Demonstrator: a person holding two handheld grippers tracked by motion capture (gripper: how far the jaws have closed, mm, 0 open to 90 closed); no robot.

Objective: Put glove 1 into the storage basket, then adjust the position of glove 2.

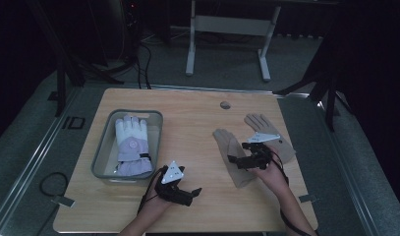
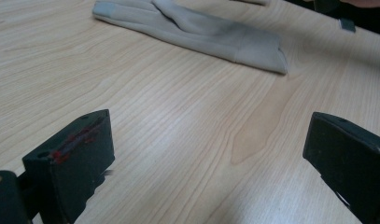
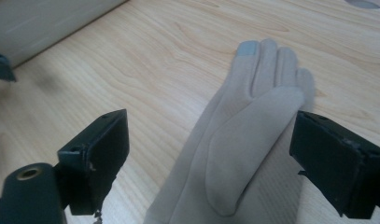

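Two beige gloves lie flat on the right half of the wooden table (image 1: 197, 128): one (image 1: 231, 152) nearer the middle, the other (image 1: 266, 130) behind my right hand. My right gripper (image 1: 235, 161) hovers low over the nearer glove's cuff end. It is open, and that glove (image 3: 243, 149) runs palm up between its jaws with a grey fingertip patch. My left gripper (image 1: 193, 193) rests near the front edge, open and empty (image 2: 206, 158). It faces the same glove (image 2: 201, 32) across bare wood.
A grey plastic basket (image 1: 100, 150) at the left holds a white and lavender padded glove (image 1: 132, 145). A small round grey disc (image 1: 225, 104) sits near the table's back edge. A white frame (image 1: 227, 29) stands on the floor behind, and a cable (image 1: 52, 184) lies at the left.
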